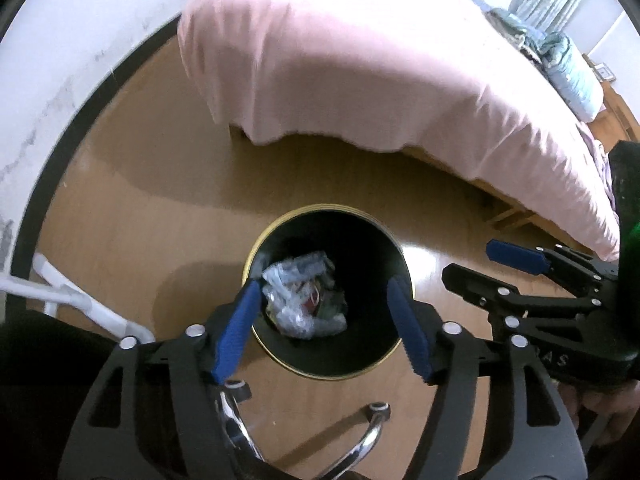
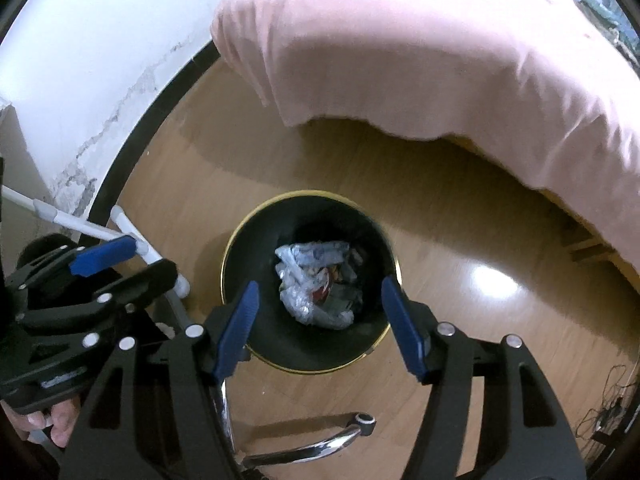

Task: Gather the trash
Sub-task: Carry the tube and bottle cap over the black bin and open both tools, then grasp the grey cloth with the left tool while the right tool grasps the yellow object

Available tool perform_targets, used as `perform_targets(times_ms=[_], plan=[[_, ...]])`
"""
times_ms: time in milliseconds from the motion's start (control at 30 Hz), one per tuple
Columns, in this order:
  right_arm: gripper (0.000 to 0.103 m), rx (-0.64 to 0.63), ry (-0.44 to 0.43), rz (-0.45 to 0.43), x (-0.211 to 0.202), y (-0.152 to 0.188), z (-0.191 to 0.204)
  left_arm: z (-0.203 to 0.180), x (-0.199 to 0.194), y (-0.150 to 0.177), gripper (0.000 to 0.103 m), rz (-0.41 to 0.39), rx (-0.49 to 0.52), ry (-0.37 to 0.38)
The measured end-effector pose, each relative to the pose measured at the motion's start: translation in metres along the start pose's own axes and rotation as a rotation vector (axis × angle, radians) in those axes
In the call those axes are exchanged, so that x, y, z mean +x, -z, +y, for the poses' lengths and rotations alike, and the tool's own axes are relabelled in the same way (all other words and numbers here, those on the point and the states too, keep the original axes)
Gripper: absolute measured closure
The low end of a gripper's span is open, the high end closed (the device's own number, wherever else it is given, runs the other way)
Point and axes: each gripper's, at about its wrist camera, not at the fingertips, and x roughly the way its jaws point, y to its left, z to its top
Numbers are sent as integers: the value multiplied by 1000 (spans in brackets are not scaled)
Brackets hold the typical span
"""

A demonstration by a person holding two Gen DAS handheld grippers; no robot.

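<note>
A round black bin with a gold rim [image 1: 394,350] [image 2: 376,346] stands on the wooden floor below both grippers. Crumpled clear plastic and paper trash [image 1: 304,300] [image 2: 316,292] lies at its bottom. My left gripper [image 1: 326,292] hangs over the bin's mouth, open, with nothing between its blue pads [image 1: 236,332]. My right gripper [image 2: 318,292] hovers over the same bin, open and empty, blue pads [image 2: 402,328] apart. The right gripper [image 1: 472,264] shows at the right edge of the left wrist view, and the left gripper [image 2: 128,258] at the left edge of the right wrist view.
A bed with a pink sheet [image 1: 360,68] [image 2: 460,52] overhangs the floor beyond the bin. White pipe framing [image 1: 76,300] [image 2: 132,240] stands left, by the white wall with a black skirting. Chrome chair legs on castors [image 1: 372,424] [image 2: 320,440] lie near the bin. Cables [image 2: 608,404] at right.
</note>
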Motion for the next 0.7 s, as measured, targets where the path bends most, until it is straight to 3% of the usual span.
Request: perform_targets(times_ms=[67, 133, 233, 300, 400, 467, 533, 600, 700], plan=[[33, 24, 14, -72, -26, -10, -3, -12, -32, -9, 31, -45, 70, -2], [30, 50, -5, -139, -55, -21, -2, -22, -84, -20, 11, -146, 144, -29], [25, 33, -33, -237, -98, -40, 14, -11, -164, -28, 9, -282, 176, -47], [21, -40, -72, -303, -128, -54, 46, 13, -218, -28, 8, -342, 161, -42], [18, -224, -165, -350, -158, -74, 120, 70, -297, -13, 7, -447, 104, -125], [16, -360, -262, -343, -169, -83, 179, 120, -340, 4, 7, -492, 40, -225], [16, -527, -403, -296, -175, -90, 257, 174, -371, 23, 7, -490, -63, -325], [15, -680, -474, -242, -177, -91, 328, 234, -397, 49, 7, -470, -186, -429], [15, -972, -524, -169, -179, -80, 440, 302, -423, 89, 7, -431, -327, -520]])
